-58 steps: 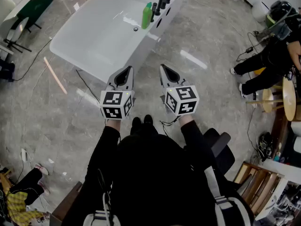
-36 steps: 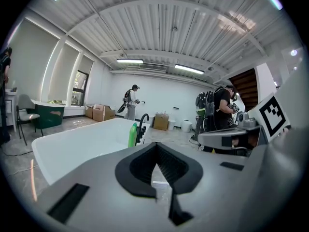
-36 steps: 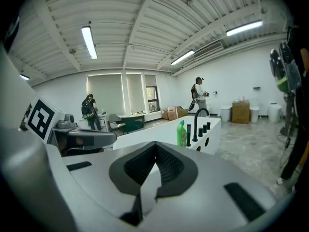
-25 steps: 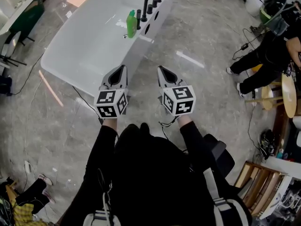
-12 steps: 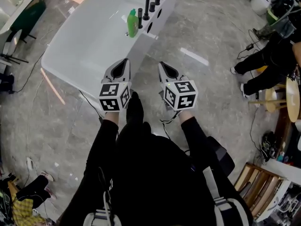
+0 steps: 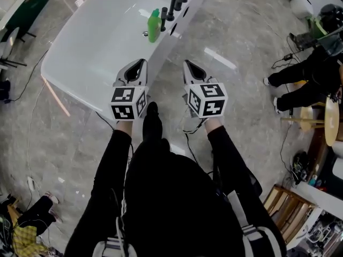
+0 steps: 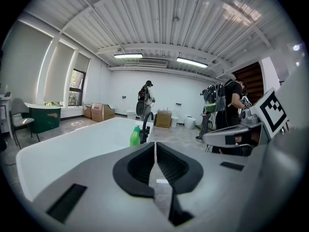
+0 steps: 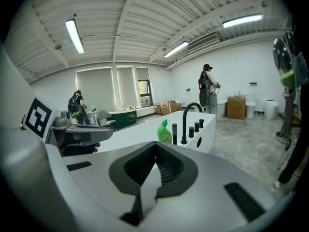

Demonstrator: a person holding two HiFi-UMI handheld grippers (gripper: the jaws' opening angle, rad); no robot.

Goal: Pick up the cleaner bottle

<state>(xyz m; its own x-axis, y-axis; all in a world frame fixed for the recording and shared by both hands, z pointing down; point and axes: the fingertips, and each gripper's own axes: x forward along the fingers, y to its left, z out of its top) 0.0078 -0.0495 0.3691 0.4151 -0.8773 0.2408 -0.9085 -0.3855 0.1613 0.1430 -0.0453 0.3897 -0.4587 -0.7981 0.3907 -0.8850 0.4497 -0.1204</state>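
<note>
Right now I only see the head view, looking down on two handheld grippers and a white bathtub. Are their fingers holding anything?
Observer: No. The left gripper view shows the left gripper with its fingers shut together and nothing between them.
Operator: And the other one?
Observer: The right gripper is also shut and empty, as the right gripper view shows.
Operator: That green bottle looks plain from above. Is it?
Observer: From the side, the cleaner bottle has a label on its front. It stands upright beside the black faucet on the bathtub rim.
</note>
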